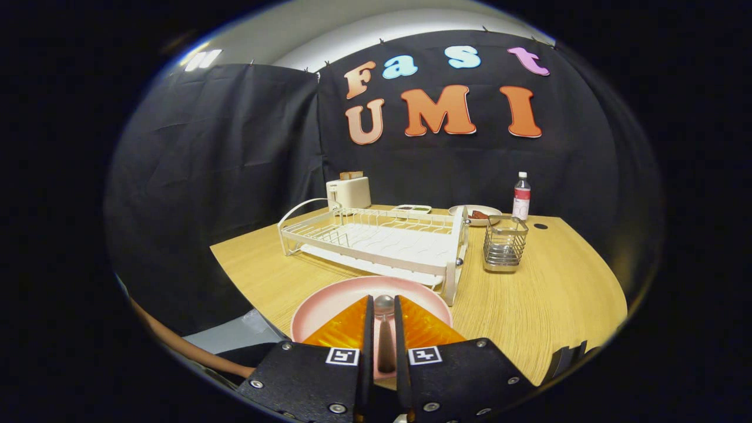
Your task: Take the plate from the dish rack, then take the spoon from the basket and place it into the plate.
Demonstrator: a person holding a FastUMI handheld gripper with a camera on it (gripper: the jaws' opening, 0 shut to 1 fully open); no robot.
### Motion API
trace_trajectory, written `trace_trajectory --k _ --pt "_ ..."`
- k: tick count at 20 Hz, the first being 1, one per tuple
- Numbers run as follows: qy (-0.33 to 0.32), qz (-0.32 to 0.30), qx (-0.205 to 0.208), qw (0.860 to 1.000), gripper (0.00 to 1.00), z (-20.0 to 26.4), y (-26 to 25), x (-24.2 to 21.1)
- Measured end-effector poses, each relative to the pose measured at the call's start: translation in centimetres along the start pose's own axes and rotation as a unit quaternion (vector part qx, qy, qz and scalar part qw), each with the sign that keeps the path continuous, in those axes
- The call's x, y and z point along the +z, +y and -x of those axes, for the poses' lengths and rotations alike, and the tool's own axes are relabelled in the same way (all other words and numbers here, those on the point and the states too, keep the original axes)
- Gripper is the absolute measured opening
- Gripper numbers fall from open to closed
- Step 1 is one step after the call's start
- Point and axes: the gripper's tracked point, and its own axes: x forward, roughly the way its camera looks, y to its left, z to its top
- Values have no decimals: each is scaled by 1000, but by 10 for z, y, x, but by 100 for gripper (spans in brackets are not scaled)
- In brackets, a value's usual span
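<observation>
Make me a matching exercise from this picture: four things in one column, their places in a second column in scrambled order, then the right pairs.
Things:
1. spoon
2. plate
3. basket
4. toaster

Places:
A. beyond the dish rack, by the booth wall
B. between the fingers of the gripper, which press on it
C. on the table, beside the dish rack's end
D. on the table, under the fingers, in front of the dish rack

Pairs: 1-B, 2-D, 3-C, 4-A
</observation>
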Motion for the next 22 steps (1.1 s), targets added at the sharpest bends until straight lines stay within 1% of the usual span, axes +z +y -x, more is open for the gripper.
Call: trace_trajectory --k 2,5,6,7,8,9,10,11,12,14,15,17,19,22 --pt "-8 -15 -3 1000 18 0 -3 8" --pt "-47 -22 -14 999 19 -3 -7 45" --pt "-55 -19 -21 998 21 -4 -10 56" --pt "-60 -13 -30 998 27 -4 -13 66" --pt "-67 -4 -37 997 30 -4 -14 78" --pt "-76 3 -47 996 37 -4 -15 90" --pt "-87 8 -52 995 39 -5 -16 103" --pt "-97 10 -58 994 46 -5 -15 117" --pt "-102 13 -67 992 49 -4 -17 126" --pt "-114 27 -89 989 62 0 -20 149" --pt "-126 31 -95 987 69 3 -18 161" --pt "-150 31 -103 983 77 10 -14 184" --pt "-166 30 -119 978 83 18 -15 199" --pt "-186 27 -149 971 88 28 -22 215"
